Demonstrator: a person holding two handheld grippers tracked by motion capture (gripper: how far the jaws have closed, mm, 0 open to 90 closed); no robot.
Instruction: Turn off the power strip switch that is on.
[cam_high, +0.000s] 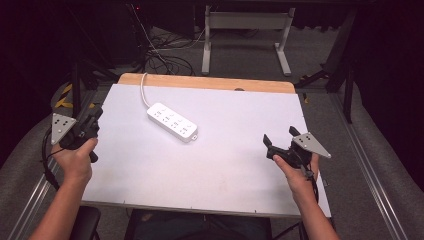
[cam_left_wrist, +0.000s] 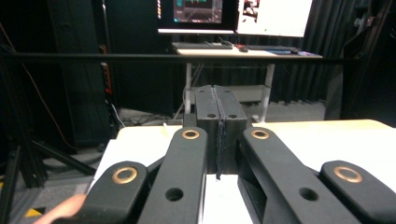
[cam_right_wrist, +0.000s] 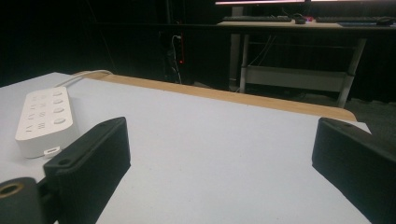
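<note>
From the high view we see a white table (cam_high: 210, 165) with a bare wooden strip along its far edge, and on it a white power strip (cam_high: 172, 121) lying flat and slanted, in the far left part of the top, its white cord (cam_high: 143, 90) running from its far end toward the wooden strip. The left gripper (cam_high: 96, 116) is held in the person's left hand (cam_high: 75, 159) at the table's left edge, well apart from the power strip, its jaws pointing away from the person. The right gripper (cam_high: 280, 136) sits in the right hand (cam_high: 296, 172) over the near right part of the table, also well apart from the power strip, with a clear gap between its two jaws. In the left gripper view we find the left gripper (cam_left_wrist: 218, 109) with its two black jaws pressed flat together and nothing between them; beyond them lie the table's far edge, a desk (cam_left_wrist: 247, 52) with a keyboard (cam_left_wrist: 201, 45) and lit monitors (cam_left_wrist: 273, 16) in the dark room. In the right gripper view we find the right gripper (cam_right_wrist: 219, 147) with its jaws spread wide over bare tabletop, holding nothing; the power strip (cam_right_wrist: 44, 121) lies to the left of the left jaw, near it but apart, socket face up, its cord (cam_right_wrist: 81, 77) curling off behind.
</note>
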